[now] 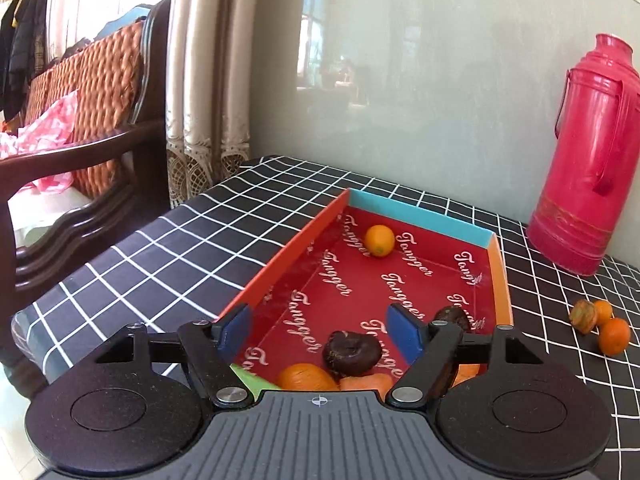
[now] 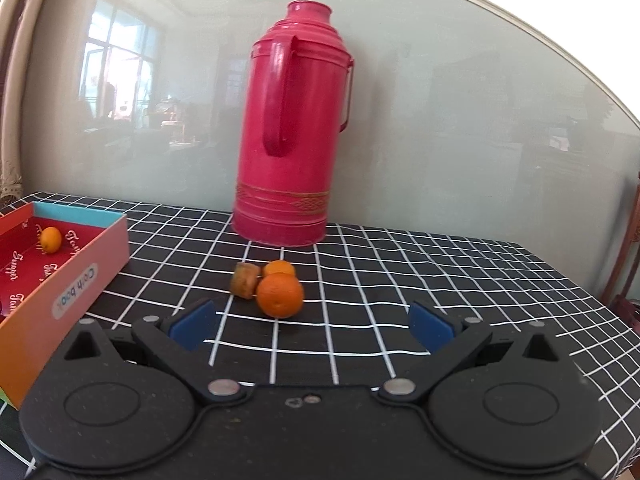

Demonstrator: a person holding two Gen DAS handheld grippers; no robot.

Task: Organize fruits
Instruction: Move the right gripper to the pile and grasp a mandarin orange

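A red cardboard box [image 1: 400,280] lies on the checked cloth. In it are a small orange [image 1: 379,240] at the far end, a dark brown fruit [image 1: 351,353], another dark fruit [image 1: 452,316], and orange fruits [image 1: 306,377] at the near end. My left gripper [image 1: 320,330] is open and empty above the box's near end. Three fruits lie on the cloth outside the box: a large orange [image 2: 279,294], a smaller orange [image 2: 279,268] and a brownish fruit [image 2: 245,280]. My right gripper [image 2: 312,326] is open and empty, just short of them.
A tall pink thermos [image 2: 294,128] stands at the back against the glossy wall. The box's orange side [image 2: 60,300] is at the right view's left. A wooden sofa [image 1: 80,128] stands left of the table. The table edge [image 1: 100,256] runs along the left.
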